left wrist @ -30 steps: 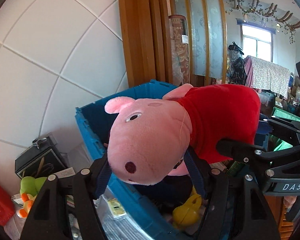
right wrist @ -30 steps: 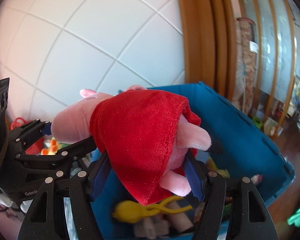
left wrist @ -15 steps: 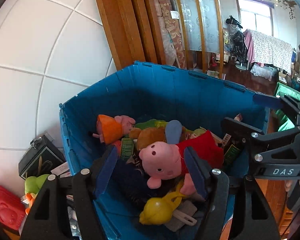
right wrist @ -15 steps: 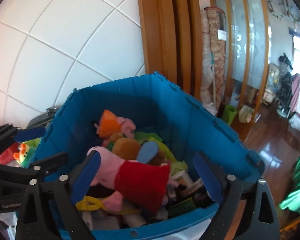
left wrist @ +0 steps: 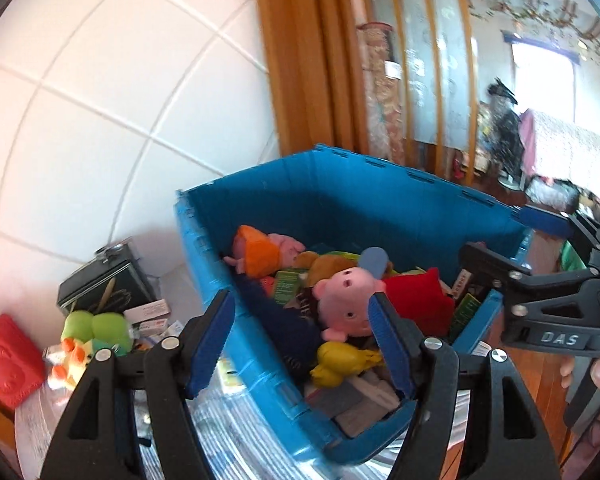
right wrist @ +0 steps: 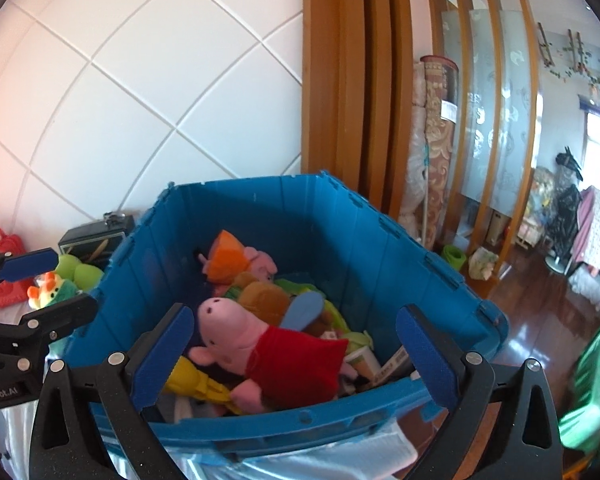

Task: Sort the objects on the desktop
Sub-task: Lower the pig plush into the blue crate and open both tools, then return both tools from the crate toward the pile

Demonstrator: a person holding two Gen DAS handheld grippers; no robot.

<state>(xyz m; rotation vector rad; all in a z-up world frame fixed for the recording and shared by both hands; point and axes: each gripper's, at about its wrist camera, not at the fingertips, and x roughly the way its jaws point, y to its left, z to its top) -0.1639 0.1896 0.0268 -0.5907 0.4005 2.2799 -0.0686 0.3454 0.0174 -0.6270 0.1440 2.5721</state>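
Currently, pink plush pig in red dress [right wrist: 268, 356] is lying inside blue plastic crate [right wrist: 384, 248], sorted among soft toys; left tool [left wrist: 300, 344] and right tool [right wrist: 292, 356] are hovering spread, empty, probably retreating.

Your left wrist camera looks forward and down past its own fingers into the blue bin [left wrist: 340, 200] from its near left corner, close in. Your right wrist camera does the same from the bin's near side, a little further right. Both share the bin, the pig plush [left wrist: 346, 304] inside, the tiled wall [right wrist: 140, 80] behind, and each catches the other gripper at its edge.
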